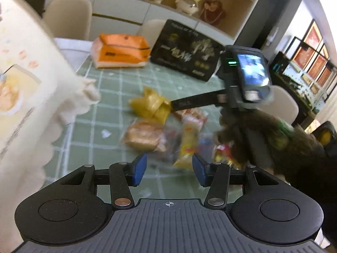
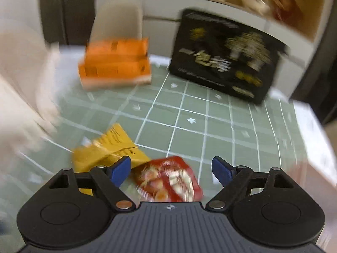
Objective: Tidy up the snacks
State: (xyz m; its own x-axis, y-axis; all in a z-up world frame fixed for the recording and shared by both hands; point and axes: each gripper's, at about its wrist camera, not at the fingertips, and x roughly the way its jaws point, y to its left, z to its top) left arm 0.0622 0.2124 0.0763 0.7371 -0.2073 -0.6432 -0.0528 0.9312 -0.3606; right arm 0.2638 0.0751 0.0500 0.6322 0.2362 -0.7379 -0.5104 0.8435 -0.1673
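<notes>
Several snack packets sit in a loose pile on the green checked tablecloth (image 1: 118,88), and the black box (image 1: 185,50) standing at the far side is the easiest landmark. On the near side of that box lies a crumpled yellow packet (image 1: 150,103), and nearer still a bread packet (image 1: 143,137) and a long yellow packet (image 1: 187,143), both smeared by blur so no print is readable. A red packet (image 2: 168,179) lies just beside the crumpled yellow one in the right wrist view, partly cut off by the tool body.

Left gripper (image 1: 169,169) hangs over the pile with its blue pads apart, nothing between them. Right gripper (image 2: 171,169) is spread wide above the red packet, pads not touching it. From the left view only one of its black fingers shows, tip right at the yellow packet; touching or not, can't tell.

Left of the black box sits an orange tissue pack (image 1: 121,50). Much further left, a big cream bag (image 1: 23,88) fills the frame edge, mostly cut off. Shelf figurines behind the box are too blurry to make out.
</notes>
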